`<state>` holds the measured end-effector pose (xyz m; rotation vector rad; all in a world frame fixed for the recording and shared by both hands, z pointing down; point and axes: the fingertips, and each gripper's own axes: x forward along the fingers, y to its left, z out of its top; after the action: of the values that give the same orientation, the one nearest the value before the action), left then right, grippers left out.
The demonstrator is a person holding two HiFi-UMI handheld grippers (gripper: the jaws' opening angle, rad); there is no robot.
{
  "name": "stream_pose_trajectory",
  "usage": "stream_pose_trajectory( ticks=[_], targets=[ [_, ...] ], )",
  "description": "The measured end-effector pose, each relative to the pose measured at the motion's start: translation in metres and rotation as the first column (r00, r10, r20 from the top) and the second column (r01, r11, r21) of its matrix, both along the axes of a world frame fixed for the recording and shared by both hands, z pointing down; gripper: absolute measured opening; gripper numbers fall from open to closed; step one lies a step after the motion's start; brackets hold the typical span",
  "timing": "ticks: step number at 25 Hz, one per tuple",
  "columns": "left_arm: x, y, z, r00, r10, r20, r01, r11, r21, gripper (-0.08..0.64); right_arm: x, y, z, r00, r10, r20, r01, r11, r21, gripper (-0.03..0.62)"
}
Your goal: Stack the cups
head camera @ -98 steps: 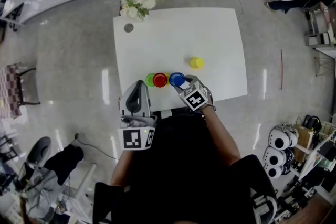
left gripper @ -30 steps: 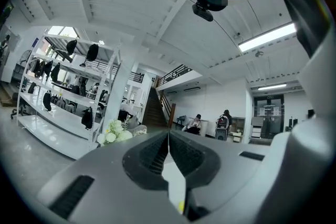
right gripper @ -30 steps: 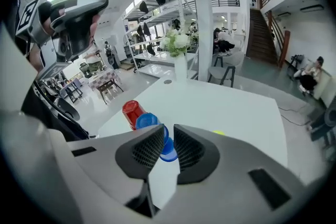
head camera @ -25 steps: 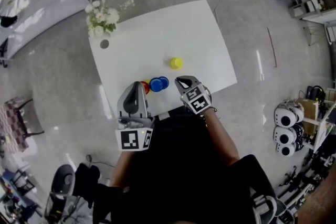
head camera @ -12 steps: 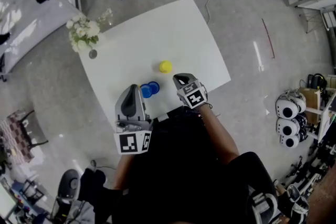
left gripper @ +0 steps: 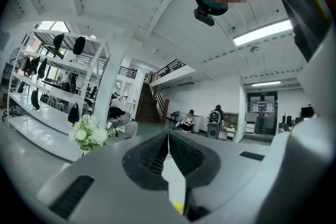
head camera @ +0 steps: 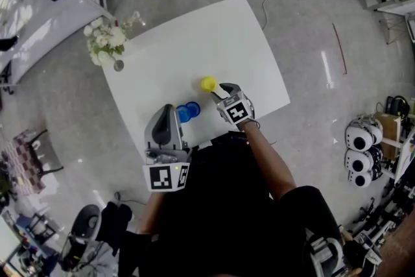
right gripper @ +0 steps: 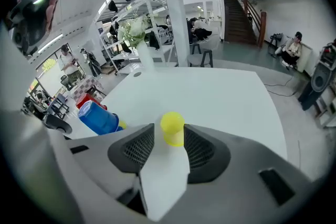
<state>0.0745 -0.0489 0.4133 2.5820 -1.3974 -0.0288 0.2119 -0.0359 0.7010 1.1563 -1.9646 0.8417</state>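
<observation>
A small yellow cup (head camera: 207,84) stands upside down on the white table (head camera: 194,36). My right gripper (head camera: 221,90) sits just in front of it. In the right gripper view the yellow cup (right gripper: 172,128) stands at the tips of the jaws, which have just been opening; the pads do not press on it. The blue cup (head camera: 188,111) rests on other cups near the table's front edge; in the right gripper view the blue cup (right gripper: 100,117) leans, with a red cup (right gripper: 86,102) behind it. My left gripper (head camera: 167,109) hangs by the blue cup, and in its own view the left gripper (left gripper: 168,136) is shut and empty.
A vase of white flowers (head camera: 107,39) stands at the table's far left corner, with a small grey disc (head camera: 117,65) beside it. The person's body is against the table's near edge. Chairs, shelves and cables are on the floor around the table.
My right gripper has left the blue cup and moved forward and down to the yellow cup. The blue cup now sits over the red one. My left gripper shifted slightly.
</observation>
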Motion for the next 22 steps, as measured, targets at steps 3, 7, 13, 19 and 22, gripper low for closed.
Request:
stream_pose_trajectory(
  ticks=[3,7,13,19,22],
  targets=[
    [-0.001,-0.004,0.003,1.000,0.000,0.009,0.001,1.000,-0.005,0.022,-0.004,-0.007,0.013,0.999,-0.027,-0.018,0.026,0.999,-0.022,0.240],
    [-0.002,-0.008,0.003,1.000,-0.014,0.009,0.014,1.000,-0.011,0.023,-0.009,-0.010,0.025,0.998,-0.056,-0.018,0.055,0.997,-0.045,0.264],
    [-0.007,-0.014,0.003,0.999,-0.033,0.011,0.033,0.999,-0.013,0.021,-0.012,-0.015,0.038,0.994,-0.094,-0.061,0.090,0.994,-0.061,0.268],
    [-0.016,-0.026,0.006,0.998,-0.055,0.025,0.055,0.998,-0.030,0.021,-0.021,-0.024,0.052,0.989,-0.127,-0.075,0.119,0.988,-0.098,0.267],
    [-0.019,-0.025,0.004,0.998,-0.064,0.028,0.065,0.997,-0.029,0.023,-0.020,-0.025,0.055,0.985,-0.138,-0.104,0.128,0.987,-0.099,0.261]
  ],
)
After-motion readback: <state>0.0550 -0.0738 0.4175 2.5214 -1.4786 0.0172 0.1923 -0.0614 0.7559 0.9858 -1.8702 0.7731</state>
